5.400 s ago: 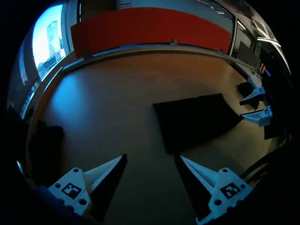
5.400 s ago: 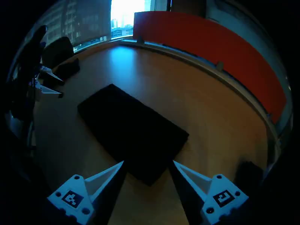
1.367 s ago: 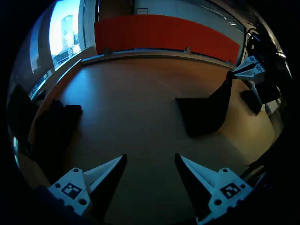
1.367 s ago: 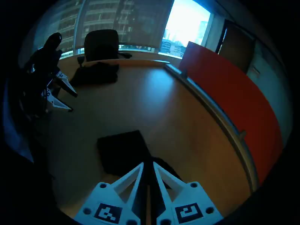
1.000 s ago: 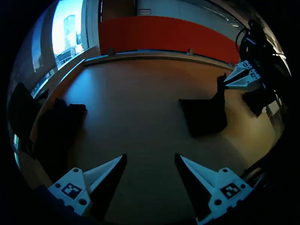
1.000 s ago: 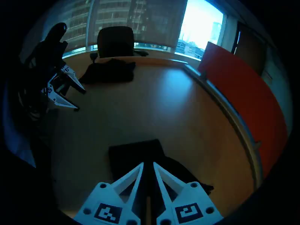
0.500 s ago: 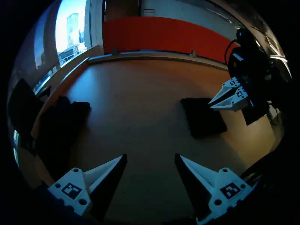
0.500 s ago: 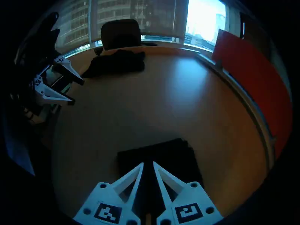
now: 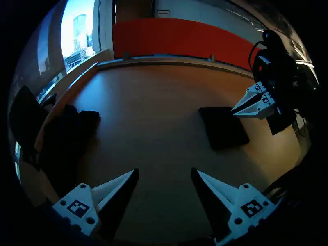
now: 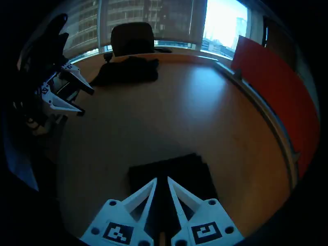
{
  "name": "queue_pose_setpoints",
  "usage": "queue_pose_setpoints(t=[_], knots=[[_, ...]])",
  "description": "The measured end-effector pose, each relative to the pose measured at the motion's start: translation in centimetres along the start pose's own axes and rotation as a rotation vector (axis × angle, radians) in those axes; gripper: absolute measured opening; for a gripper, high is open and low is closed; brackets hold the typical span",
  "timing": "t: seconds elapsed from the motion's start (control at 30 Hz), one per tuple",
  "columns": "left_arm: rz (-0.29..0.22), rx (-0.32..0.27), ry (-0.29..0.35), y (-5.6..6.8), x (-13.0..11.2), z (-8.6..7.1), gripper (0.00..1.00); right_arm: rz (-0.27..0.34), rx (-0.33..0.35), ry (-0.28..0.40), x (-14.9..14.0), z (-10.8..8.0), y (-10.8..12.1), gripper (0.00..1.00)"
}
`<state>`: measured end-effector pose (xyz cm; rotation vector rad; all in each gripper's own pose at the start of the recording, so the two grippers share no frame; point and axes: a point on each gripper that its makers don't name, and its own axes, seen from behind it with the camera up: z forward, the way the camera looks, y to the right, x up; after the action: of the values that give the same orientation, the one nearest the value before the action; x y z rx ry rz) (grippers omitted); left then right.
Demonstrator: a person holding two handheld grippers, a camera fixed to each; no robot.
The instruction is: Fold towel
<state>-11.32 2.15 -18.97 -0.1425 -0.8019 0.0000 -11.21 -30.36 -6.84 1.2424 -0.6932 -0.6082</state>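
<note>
Dimly, right fingers (image 10: pixel 137 201) together over dark folded towel (image 10: pixel 180 171), any pinch unclear; left fingers (image 9: pixel 104 189) wide apart

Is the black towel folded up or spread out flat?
Folded. The towel lies on the table as a small compact rectangle, and the right gripper view shows stepped layers at its far corner.

The right hand-held gripper (image 10: pixel 161 179) hides the near edge of the towel (image 10: pixel 180 168).

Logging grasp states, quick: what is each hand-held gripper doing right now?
Left hand-held gripper: open, empty.
Right hand-held gripper: shut over the towel; pinching it cannot be told.
</note>
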Motion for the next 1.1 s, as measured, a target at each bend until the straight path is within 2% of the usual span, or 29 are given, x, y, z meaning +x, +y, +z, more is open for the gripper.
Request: queue_pose_setpoints(t=[0.33,0.4,0.47,0.53,0.6,0.67,1.1], knots=[[-0.002,0.005,-0.002,-0.2,-0.3,-0.2,0.94,0.006,-0.009,0.013,0.1,-0.1,-0.1,0.06],[-0.003,0.006,-0.003,-0.3,-0.4,-0.2,0.94,0.006,-0.01,0.016,0.1,-0.1,-0.2,0.1],[-0.002,0.008,-0.003,-0.3,-0.4,-0.2,0.94,0.009,-0.01,0.019,0.1,-0.3,-0.4,0.21],[0.0,0.008,-0.002,-0.4,-0.5,-0.3,0.94,0.016,-0.01,0.022,0.0,-0.4,-0.5,0.45],[0.002,0.009,-0.001,-0.5,-0.4,-0.3,0.94,0.026,-0.011,0.025,-0.1,-0.6,-0.7,0.62],[0.004,0.008,0.0,-0.4,-0.4,-0.3,0.94,0.039,-0.031,0.027,-0.4,-0.8,-0.5,0.69],[0.014,0.0,0.015,-0.3,-0.2,-0.5,0.94,0.157,-0.126,0.004,-4.0,-2.0,-0.4,0.72]])
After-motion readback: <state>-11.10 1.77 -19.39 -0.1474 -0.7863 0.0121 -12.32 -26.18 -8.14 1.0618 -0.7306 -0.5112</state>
